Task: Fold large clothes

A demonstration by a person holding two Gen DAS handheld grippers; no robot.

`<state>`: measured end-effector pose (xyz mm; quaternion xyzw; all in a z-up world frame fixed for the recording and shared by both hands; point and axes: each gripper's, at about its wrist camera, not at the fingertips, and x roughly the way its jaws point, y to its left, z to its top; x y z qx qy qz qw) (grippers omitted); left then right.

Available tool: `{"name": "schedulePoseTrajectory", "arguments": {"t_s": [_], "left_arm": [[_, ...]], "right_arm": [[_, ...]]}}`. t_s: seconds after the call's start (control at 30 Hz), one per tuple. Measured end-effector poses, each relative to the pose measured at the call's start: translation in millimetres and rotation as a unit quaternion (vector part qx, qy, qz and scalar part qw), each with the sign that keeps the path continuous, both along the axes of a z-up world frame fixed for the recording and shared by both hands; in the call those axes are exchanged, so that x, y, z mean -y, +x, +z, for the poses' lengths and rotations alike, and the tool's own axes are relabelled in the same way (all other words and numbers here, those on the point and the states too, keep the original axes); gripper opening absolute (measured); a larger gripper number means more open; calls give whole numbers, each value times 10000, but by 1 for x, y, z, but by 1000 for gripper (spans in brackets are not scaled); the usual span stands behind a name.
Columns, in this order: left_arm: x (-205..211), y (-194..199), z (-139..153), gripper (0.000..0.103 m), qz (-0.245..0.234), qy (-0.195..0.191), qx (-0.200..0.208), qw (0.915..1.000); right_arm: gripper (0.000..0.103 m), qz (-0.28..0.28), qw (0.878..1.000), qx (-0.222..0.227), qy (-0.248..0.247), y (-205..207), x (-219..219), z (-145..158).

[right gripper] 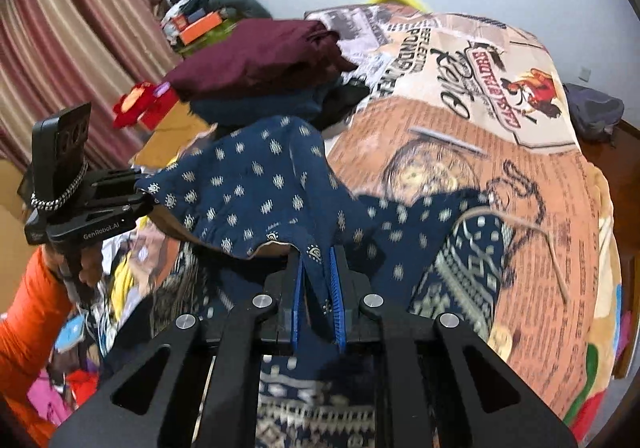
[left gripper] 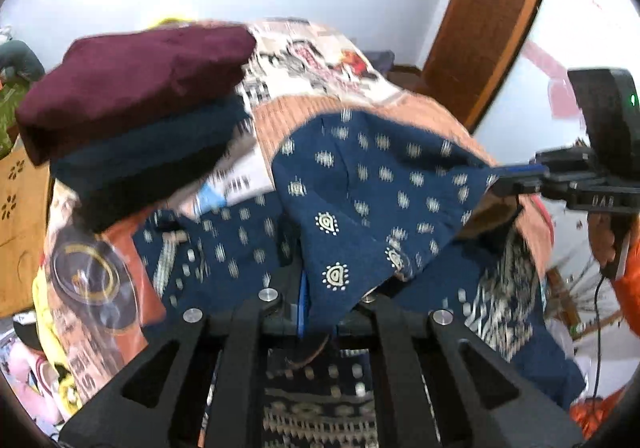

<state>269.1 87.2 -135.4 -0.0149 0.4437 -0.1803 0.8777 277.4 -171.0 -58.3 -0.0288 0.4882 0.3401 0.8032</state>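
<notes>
A large navy garment with a cream print (left gripper: 372, 184) (right gripper: 256, 188) hangs lifted above the bed. My left gripper (left gripper: 320, 304) is shut on one edge of it; cloth drapes over the fingers and hides them. It also shows in the right wrist view (right gripper: 138, 190), at the left, clamped on the cloth's corner. My right gripper (right gripper: 318, 288) is shut on the garment's other edge, cloth pinched between its blue pads (right gripper: 335, 288). It shows in the left wrist view (left gripper: 508, 180) at the right, holding a corner. The rest of the garment trails onto the bed below.
A printed orange and cream bedspread (right gripper: 500, 136) covers the bed. A stack of folded clothes, maroon (left gripper: 132, 76) (right gripper: 260, 52) on top of navy, sits at the bed's far left. A wooden door (left gripper: 492, 8), curtains (right gripper: 72, 28) and floor clutter (right gripper: 80, 368) surround the bed.
</notes>
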Motion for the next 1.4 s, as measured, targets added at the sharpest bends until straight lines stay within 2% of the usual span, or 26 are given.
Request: {"name": "schedulePoseTrajectory", "arguments": {"t_s": [0.33,0.4,0.43,0.47,0.53,0.63,0.77,0.87,1.03,1.07,1.23,1.33,1.4], "left_arm": [[4,-44,-62,6,6,237,-813,9964],[1,-50,-74,12,42,328,-974,9947],[0,-53,-78,18,68,370,-1030,9940],[-2,-57,-82,29,111,393,-1070,9934],[-7,-64,-83,36,174,431,-1105,9928],[-13,-72,-76,36,194,520,-1041,9930],[-21,-77,-45,43,294,600,-644,9957],[-27,-72,-20,50,437,559,-288,9971],[-27,-33,8,57,761,598,142,9952],[-28,-21,9,57,862,580,164,9945],[-35,35,-7,57,1248,405,-109,9913],[-27,55,-29,57,1174,273,-374,9920],[-15,57,-46,57,986,315,-530,9932]], "right_arm": [[12,255,9991,-265,-224,-40,4,-21],[12,251,9988,-313,-281,-46,6,-26],[12,246,9987,-321,-321,-48,6,-27],[12,229,9985,-318,-375,-50,8,-28],[12,183,9984,-309,-432,-53,10,-27],[12,61,9989,-238,-400,-50,15,-17],[12,-243,9994,-19,-232,-40,18,2],[14,-406,9990,157,-57,-25,16,16],[34,-625,9975,308,121,2,1,23],[35,-637,9974,315,122,8,-3,22],[35,-589,9981,179,-51,30,-22,3],[36,-471,9985,-93,-270,37,-33,-24],[36,-361,9979,-194,-502,35,-37,-42]]}}
